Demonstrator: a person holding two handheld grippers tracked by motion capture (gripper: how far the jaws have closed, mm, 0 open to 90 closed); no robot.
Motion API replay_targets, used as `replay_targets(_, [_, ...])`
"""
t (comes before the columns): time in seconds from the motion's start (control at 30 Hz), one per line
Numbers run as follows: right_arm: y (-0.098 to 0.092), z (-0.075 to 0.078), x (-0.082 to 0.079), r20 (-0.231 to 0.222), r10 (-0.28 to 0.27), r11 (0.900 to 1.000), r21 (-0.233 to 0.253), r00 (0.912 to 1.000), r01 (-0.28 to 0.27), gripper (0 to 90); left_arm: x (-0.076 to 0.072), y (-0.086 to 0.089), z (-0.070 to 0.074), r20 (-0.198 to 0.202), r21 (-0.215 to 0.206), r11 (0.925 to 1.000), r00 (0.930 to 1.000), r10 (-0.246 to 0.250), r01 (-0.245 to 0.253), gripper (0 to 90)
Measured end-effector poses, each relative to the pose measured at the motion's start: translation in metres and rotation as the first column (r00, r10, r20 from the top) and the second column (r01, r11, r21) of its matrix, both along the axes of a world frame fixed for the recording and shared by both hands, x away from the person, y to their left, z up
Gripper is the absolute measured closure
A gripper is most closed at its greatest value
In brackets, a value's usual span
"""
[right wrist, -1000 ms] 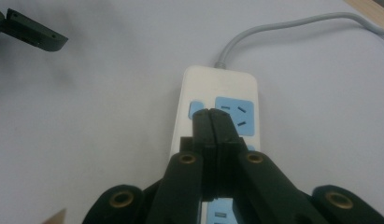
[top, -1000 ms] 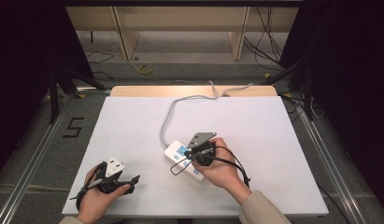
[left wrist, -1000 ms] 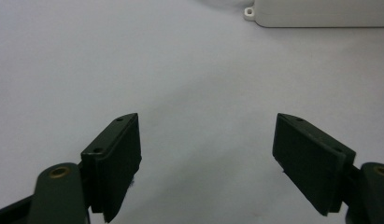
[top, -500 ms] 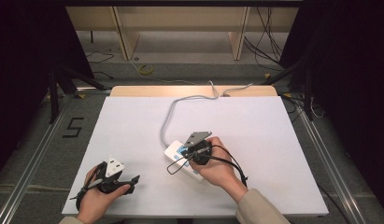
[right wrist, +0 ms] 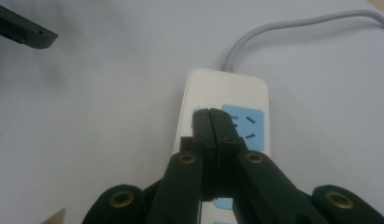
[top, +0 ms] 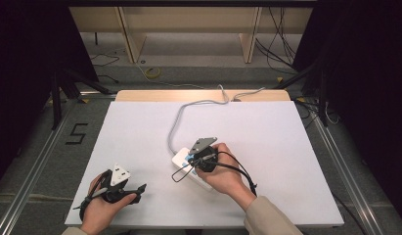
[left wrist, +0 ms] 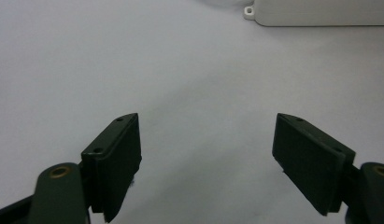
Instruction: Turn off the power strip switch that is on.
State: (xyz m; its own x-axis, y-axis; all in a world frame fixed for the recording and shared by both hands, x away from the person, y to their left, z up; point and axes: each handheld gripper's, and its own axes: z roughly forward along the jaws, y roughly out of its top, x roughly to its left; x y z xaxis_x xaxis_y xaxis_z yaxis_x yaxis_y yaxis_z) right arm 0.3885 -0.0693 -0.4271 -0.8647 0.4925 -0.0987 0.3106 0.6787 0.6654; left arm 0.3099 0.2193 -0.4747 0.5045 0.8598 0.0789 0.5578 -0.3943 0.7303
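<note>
White table; right hand-held gripper pinched over power strip.

a yellow cable coil lies on the floor beyond the table, between wooden legs.

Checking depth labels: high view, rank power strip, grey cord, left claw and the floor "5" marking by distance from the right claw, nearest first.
1. Power strip: directly under the right claw, whose jaws are closed over its top.
2. Grey cord: leaves the strip's far end, running toward the table's back edge.
3. Left claw: near the front-left of the table.
4. "5" marking: on the floor, left of the table.
</note>
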Motion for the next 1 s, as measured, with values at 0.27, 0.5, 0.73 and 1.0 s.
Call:
replay_targets(0.27, [0.008, -0.004, 0.004, -0.001, 0.017, 1.000, -0.010, 0.9999, -0.017, 90.0, 0.000, 0.001, 0.000, 0.003, -0.002, 1.0000, 1.0000, 0.004, -0.004, 23.6])
replay_targets(0.5, [0.021, -0.011, 0.011, -0.019, 0.018, 1.000, -0.024, 0.9997, -0.019, 90.0, -0.001, 0.001, 0.001, 0.003, -0.005, 1.0000, 1.0000, 0.005, -0.005, 23.6])
replay_targets(0.73, [0.029, -0.017, 0.017, -0.036, 0.010, 0.999, -0.038, 0.9993, -0.011, 90.0, -0.001, 0.000, 0.000, 0.005, -0.007, 1.0000, 1.0000, 0.005, -0.005, 23.6])
replay_targets(1.0, [0.034, -0.026, 0.025, -0.049, -0.006, 0.998, -0.062, 0.9988, 0.003, 90.0, -0.001, 0.001, 0.000, 0.002, -0.007, 1.0000, 1.0000, 0.004, -0.004, 23.6])
